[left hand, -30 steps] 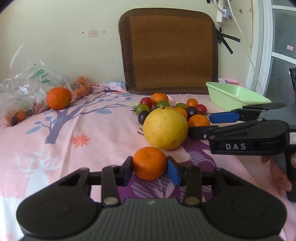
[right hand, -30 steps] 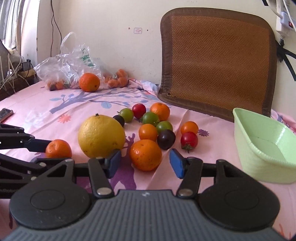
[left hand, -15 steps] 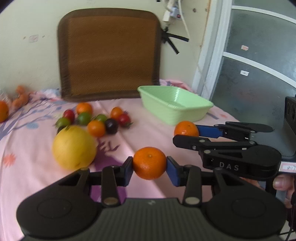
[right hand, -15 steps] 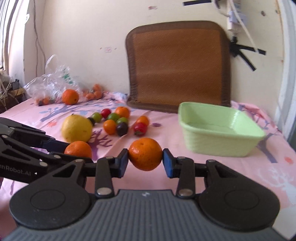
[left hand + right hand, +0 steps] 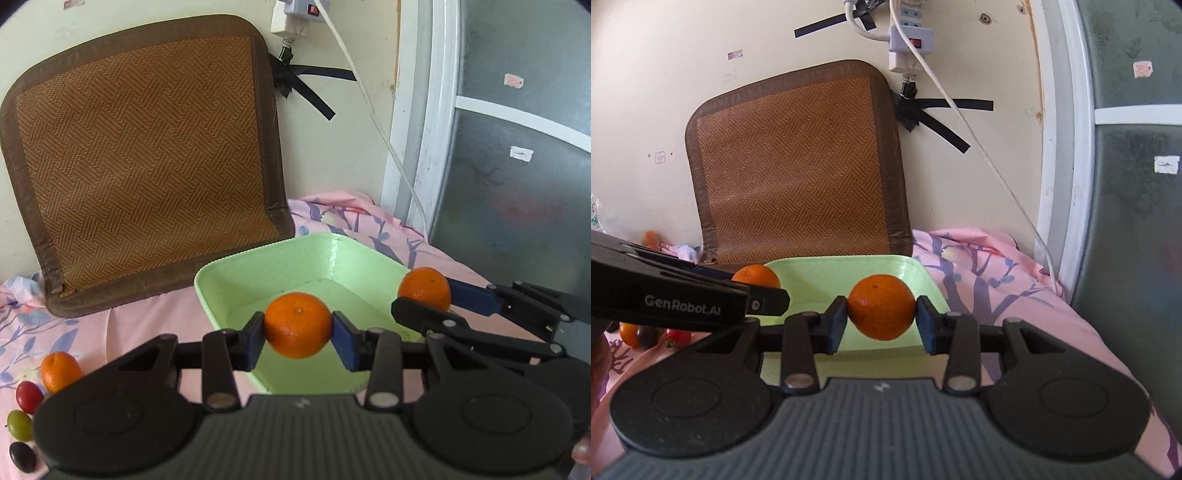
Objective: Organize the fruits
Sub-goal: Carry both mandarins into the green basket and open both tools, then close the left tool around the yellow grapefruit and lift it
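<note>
Left wrist view first: the left gripper (image 5: 298,334) is pinching a small orange (image 5: 297,325) between its blue pads (image 5: 345,345), and it's hanging right over the near side of the green basin (image 5: 236,269). Nothing lying inside the basin that I can see. The right gripper (image 5: 424,295) comes in over the basin's right rim, clamped on a second orange (image 5: 424,288). That one's jaws had just been closing within the last second, and the fruit sits squeezed between the pads.

Off to the basin's left, on the pink sheet (image 5: 155,317), there's another orange (image 5: 59,371), then a red tomato (image 5: 28,397), a green one (image 5: 19,424) and a dark one (image 5: 23,457) in a little line toward the camera. The woven brown mat (image 5: 147,162) leans on the wall behind the basin, just beyond its far-left rim.

Right wrist view shows the same thing from the other side, both fruits held above the basin, clear of its floor.
</note>
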